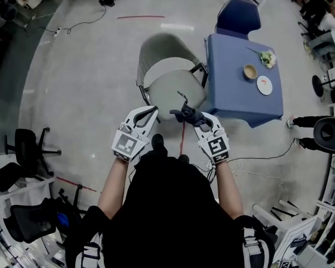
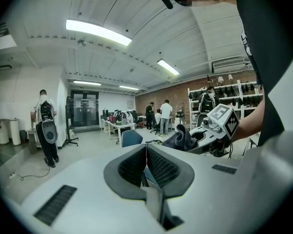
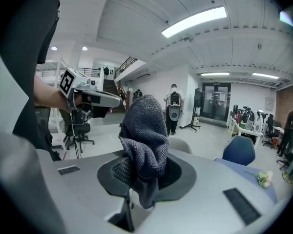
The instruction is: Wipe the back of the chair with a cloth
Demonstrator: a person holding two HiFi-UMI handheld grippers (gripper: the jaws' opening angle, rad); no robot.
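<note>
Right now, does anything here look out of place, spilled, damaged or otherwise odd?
Nothing stands out. The grey chair stands upright beside the blue table, where the bowl and plate sit level. The dark cloth is clamped in the jaws of the right gripper. The left gripper is shut and empty.

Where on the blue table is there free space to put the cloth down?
The blue table is bare on the half beside the grey chair, whose seat is free too. The table's other side is crowded: flowers, bowl and plate sit close together.
</note>
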